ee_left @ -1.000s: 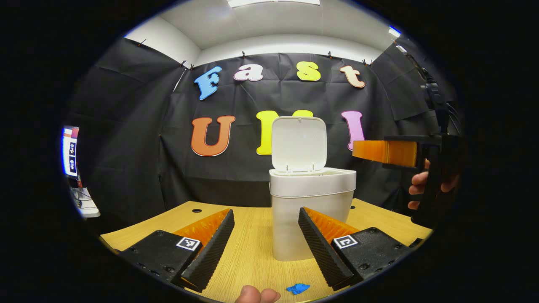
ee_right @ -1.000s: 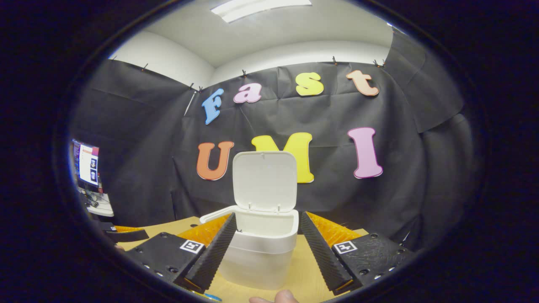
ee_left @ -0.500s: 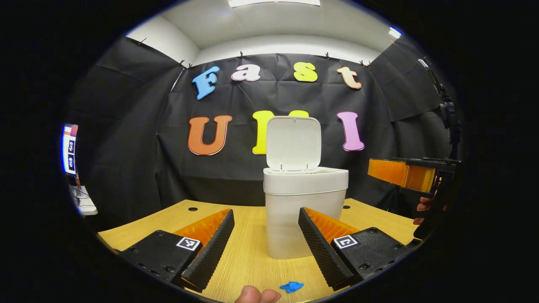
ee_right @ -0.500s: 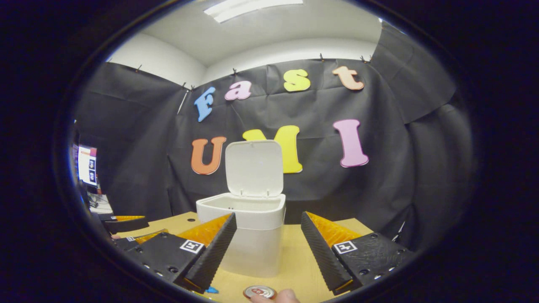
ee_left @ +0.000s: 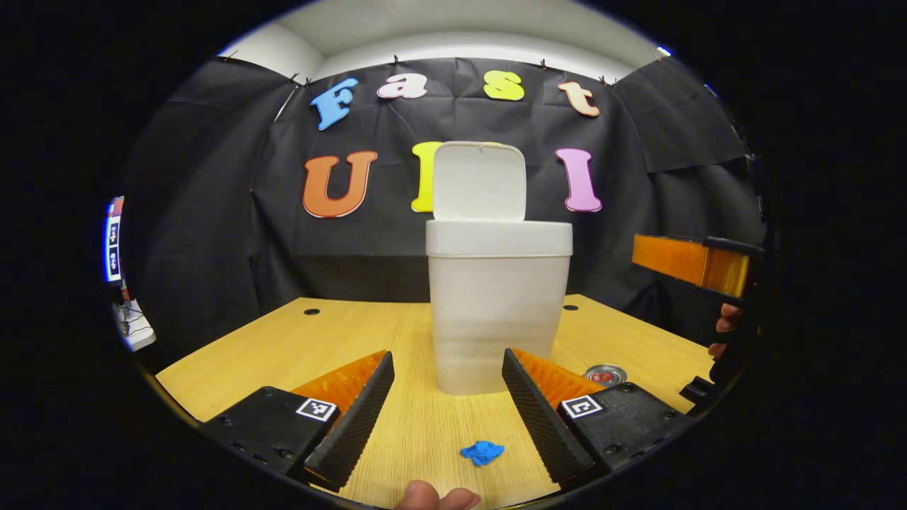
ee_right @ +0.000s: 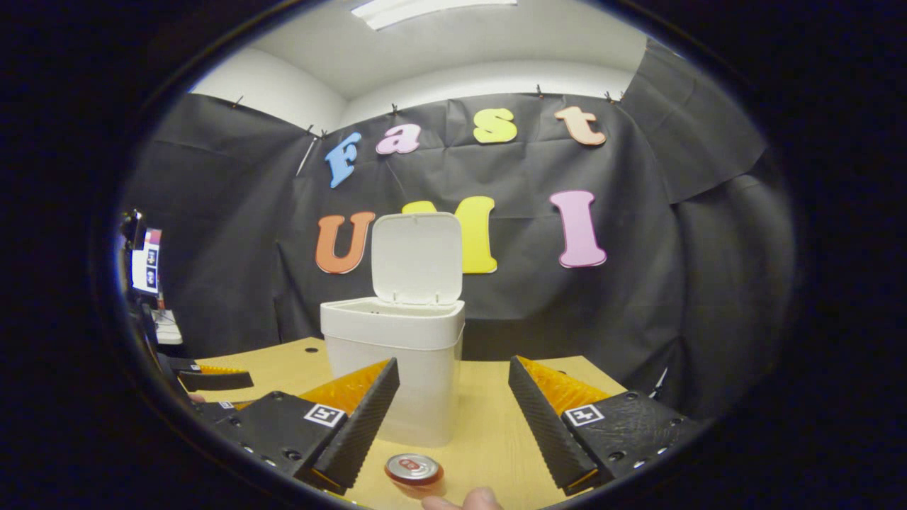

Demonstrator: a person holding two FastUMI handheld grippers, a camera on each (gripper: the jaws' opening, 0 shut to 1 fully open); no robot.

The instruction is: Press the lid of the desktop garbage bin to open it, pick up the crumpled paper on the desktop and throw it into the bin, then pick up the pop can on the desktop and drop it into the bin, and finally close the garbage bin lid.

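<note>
Left gripper view shows the wooden desk (ee_left: 283, 347) with the white garbage bin (ee_left: 496, 312) standing on it, its lid (ee_left: 480, 180) raised upright, and the left gripper (ee_left: 446, 404) held with fingers spread wide and empty before the bin. Between those fingers, near the desk's front edge, lies the small blue crumpled paper (ee_left: 482, 452). Right gripper view has the right gripper (ee_right: 453, 418) likewise wide apart and empty, with the pop can (ee_right: 414, 469) standing on the desk between its fingers, just in front of the bin.
</note>
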